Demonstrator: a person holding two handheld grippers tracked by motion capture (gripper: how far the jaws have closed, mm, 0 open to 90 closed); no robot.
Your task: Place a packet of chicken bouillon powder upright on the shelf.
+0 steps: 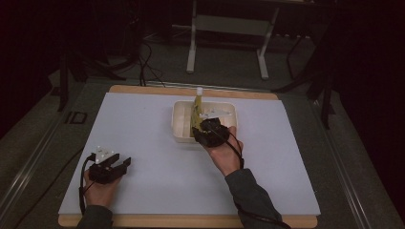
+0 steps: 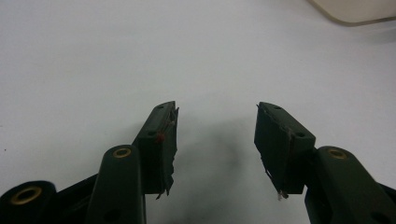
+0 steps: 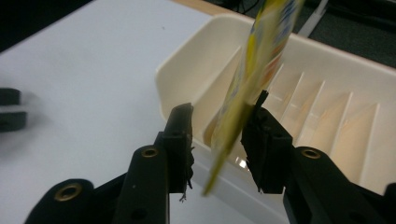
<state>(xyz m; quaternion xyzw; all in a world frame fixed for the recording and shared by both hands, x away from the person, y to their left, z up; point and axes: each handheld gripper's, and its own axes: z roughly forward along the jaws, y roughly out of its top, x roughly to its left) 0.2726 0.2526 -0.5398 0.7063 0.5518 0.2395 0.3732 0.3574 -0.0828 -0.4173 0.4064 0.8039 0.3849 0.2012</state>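
From above, the left gripper (image 1: pixel 111 168) rests idle on the white table (image 1: pixel 143 143), its own view showing its jaws wide apart, while the right gripper (image 3: pixel 219 135) view shows jaws loosely flanking the yellow pouch (image 3: pixel 252 79), apparently steadying it upright at the slotted tray (image 3: pixel 327 93).

We see a slim yellow pouch (image 1: pixel 196 113) with a white cap at its top, standing nearly upright and tilted slightly, its lower end over the near edge of a cream tray (image 1: pixel 179 125). In the right gripper view the pouch (image 3: pixel 254 70) shows blue and orange print, passes between the fingers (image 3: pixel 180 144) of the right gripper (image 3: pixel 219 123), and lies against the right one. The tray (image 3: pixel 327 60) is rectangular with upright divider fins inside, and it sits on the white table (image 1: pixel 143 143) towards the far middle.
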